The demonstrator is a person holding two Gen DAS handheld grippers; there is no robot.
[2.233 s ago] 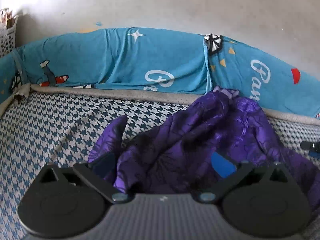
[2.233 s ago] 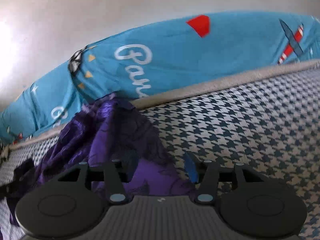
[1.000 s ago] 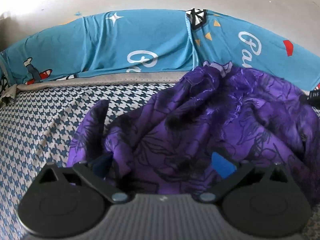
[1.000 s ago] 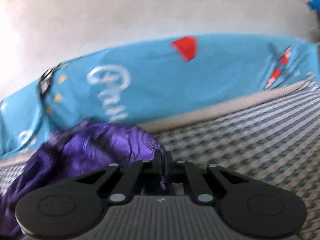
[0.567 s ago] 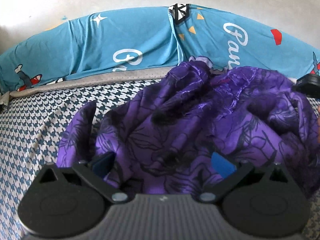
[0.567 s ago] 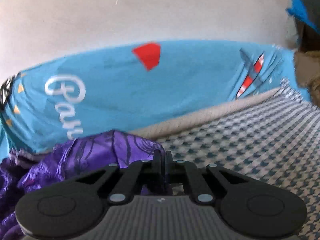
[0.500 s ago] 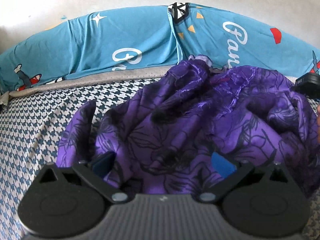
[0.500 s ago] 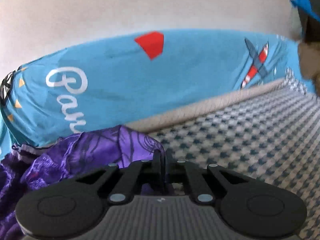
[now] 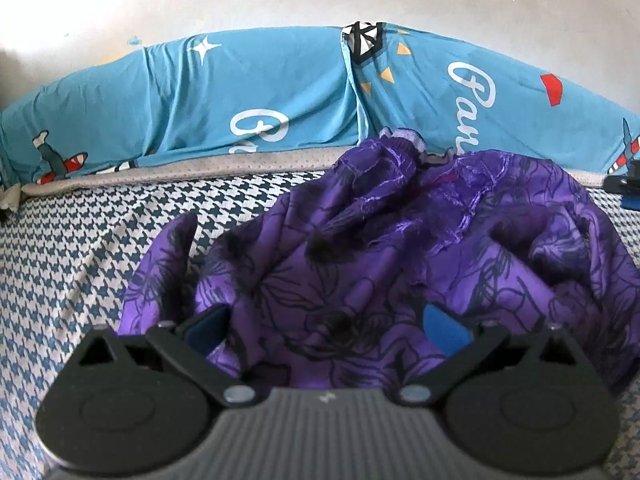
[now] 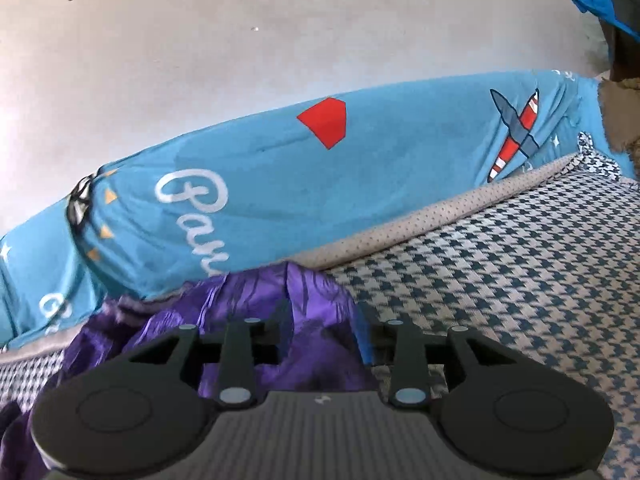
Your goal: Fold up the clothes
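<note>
- Your left claw [image 9: 326, 326] is spread wide, and the purple garment [image 9: 400, 248] is bunched up between its blue pads, nothing pinched.
- Your right claw [image 10: 322, 332] is part open with a fold of that garment [image 10: 256, 300] sitting in the gap, not clamped.
- The garment's a crumpled heap on the houndstooth bed cover [image 9: 80, 240], up near the blue printed pillows [image 9: 248, 96] along the wall.

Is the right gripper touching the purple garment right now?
Touching. In the right wrist view the purple garment bunches between the right gripper fingers, which stand parted.
</note>
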